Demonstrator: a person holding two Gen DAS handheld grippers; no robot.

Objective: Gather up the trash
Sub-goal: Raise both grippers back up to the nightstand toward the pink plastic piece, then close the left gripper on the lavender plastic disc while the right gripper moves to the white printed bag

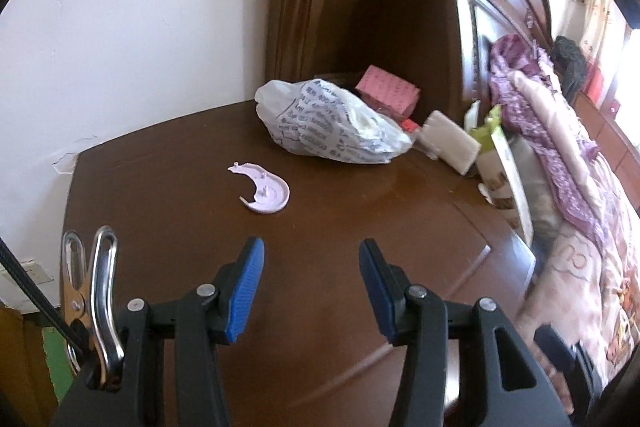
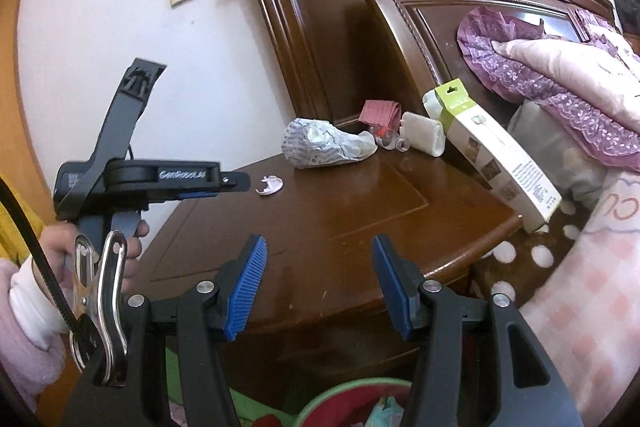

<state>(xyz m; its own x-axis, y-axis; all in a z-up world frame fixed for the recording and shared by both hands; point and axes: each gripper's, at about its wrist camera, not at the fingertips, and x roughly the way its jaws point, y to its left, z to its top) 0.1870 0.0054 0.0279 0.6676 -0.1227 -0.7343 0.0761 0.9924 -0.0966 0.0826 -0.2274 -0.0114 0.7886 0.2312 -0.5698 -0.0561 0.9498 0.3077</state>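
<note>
Dark polished wood runs through everything here: the tall carved headboard (image 2: 420, 7) at the far side, and the desk (image 1: 360, 227) set against the white wall (image 1: 140, 27) on the left, with the bed (image 2: 592, 247) and its pink and purple pillows (image 2: 560, 75) close on the right. At the desk's far edge lie a printed plastic bag (image 1: 332, 123), a pink packet (image 1: 388, 91), a white block (image 1: 452, 141) and a green-and-white carton (image 2: 500, 151) leaning over the right rim. The likely trash, a broken piece of pale plastic (image 1: 266, 189), lies alone on the bare wood, left of centre and nearer than the bag. The left tool (image 1: 311, 291) hovers low before it, its blue pads spread and empty; the right tool (image 2: 318, 287) hangs back over the near edge, likewise spread, above what looks like a green-rimmed bin (image 2: 356, 391). The chief risk, I judge, is the piece itself: thin, curved and lying on a glossy top, it may skid away or tip from the pads instead of being gripped. A jagged edge could also scratch the finish, and a careless sweep might nudge the leaning carton off.
</note>
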